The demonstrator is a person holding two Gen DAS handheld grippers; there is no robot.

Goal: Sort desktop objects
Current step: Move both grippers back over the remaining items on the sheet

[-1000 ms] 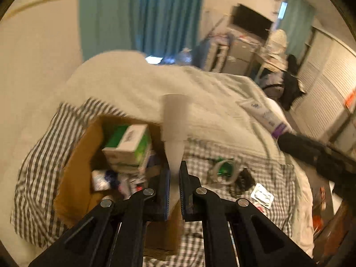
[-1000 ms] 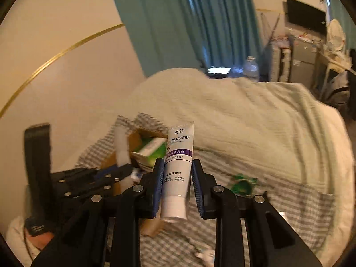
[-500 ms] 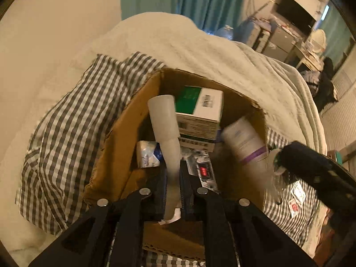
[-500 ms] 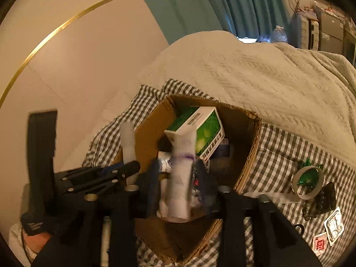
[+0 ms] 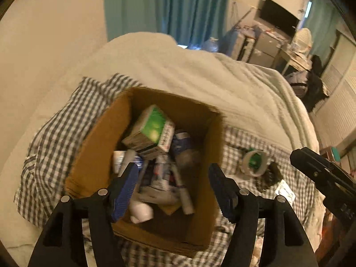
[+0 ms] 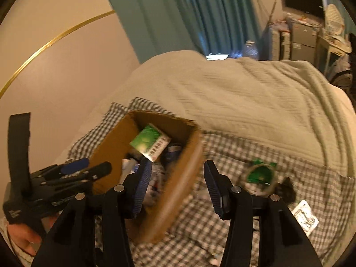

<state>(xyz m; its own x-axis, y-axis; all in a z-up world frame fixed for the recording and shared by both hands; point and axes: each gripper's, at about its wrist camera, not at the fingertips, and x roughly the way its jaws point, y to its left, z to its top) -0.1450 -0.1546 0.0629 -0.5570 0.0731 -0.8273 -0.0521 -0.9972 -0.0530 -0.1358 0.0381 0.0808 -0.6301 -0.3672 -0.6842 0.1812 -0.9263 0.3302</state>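
A brown cardboard box (image 5: 98,140) sits on the checked cloth (image 5: 51,142) and holds a green and white carton (image 5: 153,129), white tubes (image 5: 142,211) and small packets. My left gripper (image 5: 172,189) is open and empty just above the box's near side. My right gripper (image 6: 176,187) is open and empty over the box's right wall (image 6: 184,178); the box (image 6: 115,142) and the carton (image 6: 149,142) show there too. The left gripper (image 6: 73,173) appears at that view's left edge.
A tape roll with a green core (image 5: 254,161) (image 6: 261,174), a dark small object (image 6: 287,189) and a white sachet (image 5: 286,192) (image 6: 306,217) lie on the cloth right of the box. A pale blanket (image 6: 244,93) covers the bed behind. Furniture and teal curtains stand beyond.
Both grippers have opened over the box. The pale tube left my left gripper and the white toothpaste tube left my right gripper; both now lie in the box.
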